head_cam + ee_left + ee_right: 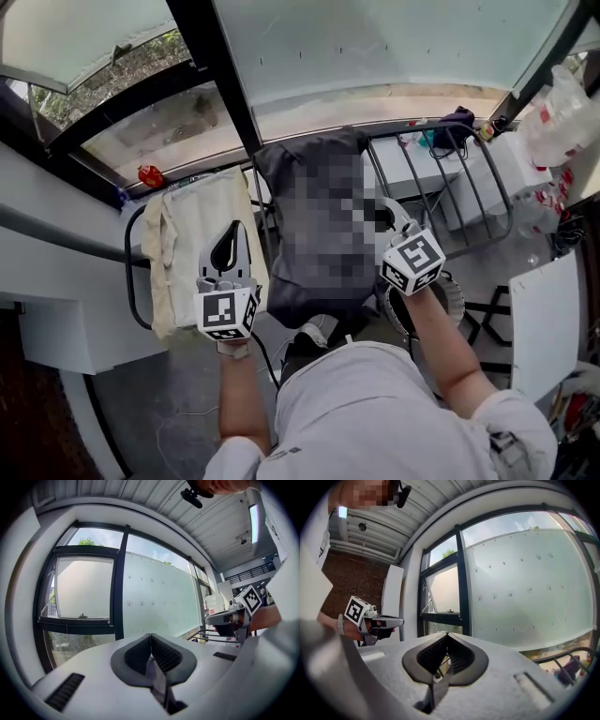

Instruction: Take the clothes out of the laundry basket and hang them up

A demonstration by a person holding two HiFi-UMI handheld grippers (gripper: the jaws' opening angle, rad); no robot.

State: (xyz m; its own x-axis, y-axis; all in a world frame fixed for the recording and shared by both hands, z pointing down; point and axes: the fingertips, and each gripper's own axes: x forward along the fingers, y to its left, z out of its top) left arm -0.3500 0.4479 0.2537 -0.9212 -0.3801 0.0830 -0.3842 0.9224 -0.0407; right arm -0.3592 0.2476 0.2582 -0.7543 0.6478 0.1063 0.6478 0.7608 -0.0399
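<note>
**Tongs.** Left tongs point(151, 641): closed, pads meeting. Right tongs point(447, 641): likewise closed. Neither gripper view shows cloth between the pads. A dark sliver sits in the slot behind each pair, and what it is cannot be told. Both tongs point towards the window.

**Location of goods.** In the head view a dark garment point(272, 216) hangs at centre frame, draped over the top rail of the wire rack point(412, 125). It lies between the two grippers, its side edges close beside them. A cream cloth point(192, 244) is already hung at left, partly under the left gripper. The basket cannot be identified with certainty.

**Handling assessment.** The garment looks soft, limp and light, with no stiffness to hold a shape. It would sag and fold wherever unsupported, and could slide off a smooth rail if hung unevenly. Not fragile.

**Recommended hold.** Pinch the fabric at two well-separated points along an upper edge or the shoulders, one per tongs. Keep it spread while it is settled evenly across the rail.
</note>
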